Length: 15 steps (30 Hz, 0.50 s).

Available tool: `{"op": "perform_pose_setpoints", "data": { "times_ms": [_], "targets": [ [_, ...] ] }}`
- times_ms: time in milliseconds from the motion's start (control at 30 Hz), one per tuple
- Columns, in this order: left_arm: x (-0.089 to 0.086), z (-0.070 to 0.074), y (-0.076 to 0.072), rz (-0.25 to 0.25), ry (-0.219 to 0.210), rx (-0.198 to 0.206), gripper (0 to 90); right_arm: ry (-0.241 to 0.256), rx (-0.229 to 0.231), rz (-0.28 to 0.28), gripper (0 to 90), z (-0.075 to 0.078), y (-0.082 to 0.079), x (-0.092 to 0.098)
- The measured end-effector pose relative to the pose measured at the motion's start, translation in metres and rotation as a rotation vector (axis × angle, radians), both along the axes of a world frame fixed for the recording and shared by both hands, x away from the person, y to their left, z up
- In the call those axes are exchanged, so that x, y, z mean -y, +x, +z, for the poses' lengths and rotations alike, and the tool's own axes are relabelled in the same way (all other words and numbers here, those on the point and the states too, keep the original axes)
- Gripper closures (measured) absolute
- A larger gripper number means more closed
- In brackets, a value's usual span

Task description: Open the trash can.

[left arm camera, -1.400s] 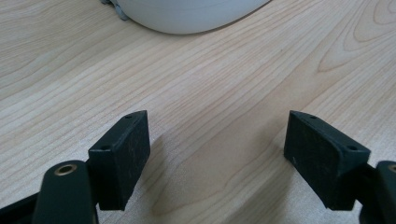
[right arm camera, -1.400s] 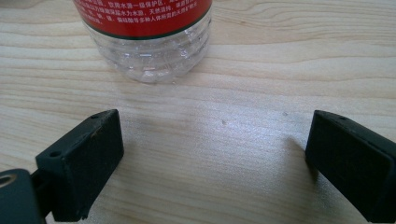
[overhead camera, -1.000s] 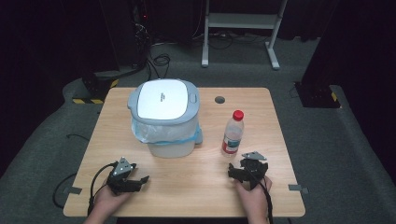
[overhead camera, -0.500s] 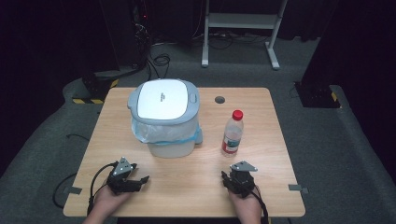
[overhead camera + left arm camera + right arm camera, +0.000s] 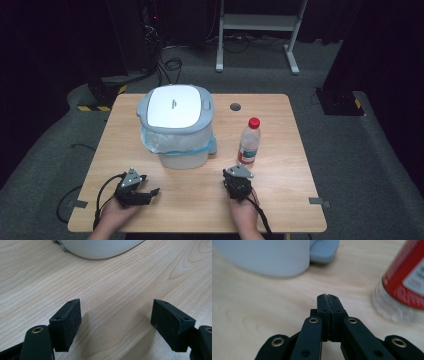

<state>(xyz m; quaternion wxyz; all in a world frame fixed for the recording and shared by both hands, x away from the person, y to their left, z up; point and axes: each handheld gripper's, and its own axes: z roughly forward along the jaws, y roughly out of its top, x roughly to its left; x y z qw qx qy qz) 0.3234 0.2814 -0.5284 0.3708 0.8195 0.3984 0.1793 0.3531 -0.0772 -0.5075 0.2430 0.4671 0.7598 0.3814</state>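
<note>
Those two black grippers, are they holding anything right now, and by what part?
Nothing is held. The left gripper stands open over bare table; the right gripper is shut on nothing, short of the bottle.

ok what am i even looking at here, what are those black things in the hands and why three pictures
A person sits at a wooden table and holds a black two-jaw grasping tool in each hand, trailing a cable. The high view looks down from above: the left tool and the right tool rest near the table's front edge. The other two pictures come from small cameras riding on each tool, looking along its jaws. In the left gripper view the left tool's jaws stand wide apart with nothing between them; in the right gripper view the right tool's jaws are pressed together, empty. On the table stand a lidded bin with a plastic liner and a red-capped bottle. Nothing is held.
</note>
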Motion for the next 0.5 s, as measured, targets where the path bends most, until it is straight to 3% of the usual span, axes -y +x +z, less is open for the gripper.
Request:
{"op": "perform_pose_setpoints", "data": {
  "times_ms": [333,500],
  "targets": [
    [0.0,0.0,0.0,-0.007,0.005,0.0,24.3,-0.023,0.042,-0.05,83.7,0.009,0.059,-0.037],
    [0.0,0.0,0.0,-0.006,-0.001,-0.001,24.4,-0.017,0.038,-0.057,84.3,0.01,0.075,-0.043]
  ]
}}
